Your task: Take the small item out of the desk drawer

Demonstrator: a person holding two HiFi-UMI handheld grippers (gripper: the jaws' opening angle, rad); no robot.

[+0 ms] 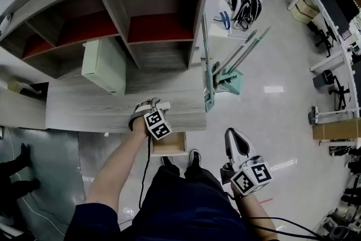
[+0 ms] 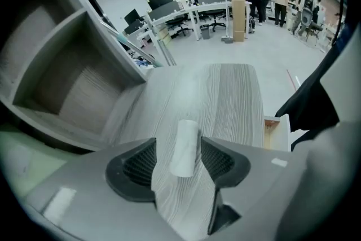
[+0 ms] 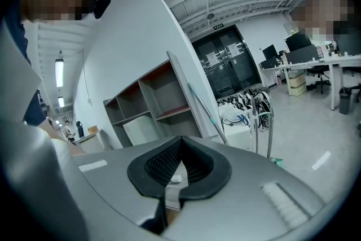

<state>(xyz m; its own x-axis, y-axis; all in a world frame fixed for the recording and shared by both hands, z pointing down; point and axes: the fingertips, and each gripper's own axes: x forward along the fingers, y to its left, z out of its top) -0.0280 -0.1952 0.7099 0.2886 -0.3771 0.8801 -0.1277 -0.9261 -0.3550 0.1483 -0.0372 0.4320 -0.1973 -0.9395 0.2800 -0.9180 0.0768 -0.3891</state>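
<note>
Straddling a small white roll that lies on the desk, the left hand-held gripper points steeply down with its jaws spread wide. The roll sits between the two dark ribbed pads and neither one presses on it. It lies with its long side roughly along the wood grain, near the desk's front edge. Just below that edge a drawer stands pulled out, and what it holds cannot be made out. The right hand-held gripper is held well apart from the desk, out over the pale floor on the person's right side. Its jaws are together at the tips and nothing is caught between them. Behind the roll, a shelf unit with red-backed compartments stands on the desk, with a pale box in front of it. A teal long-handled dustpan stands on the floor beside the desk's end.
</note>
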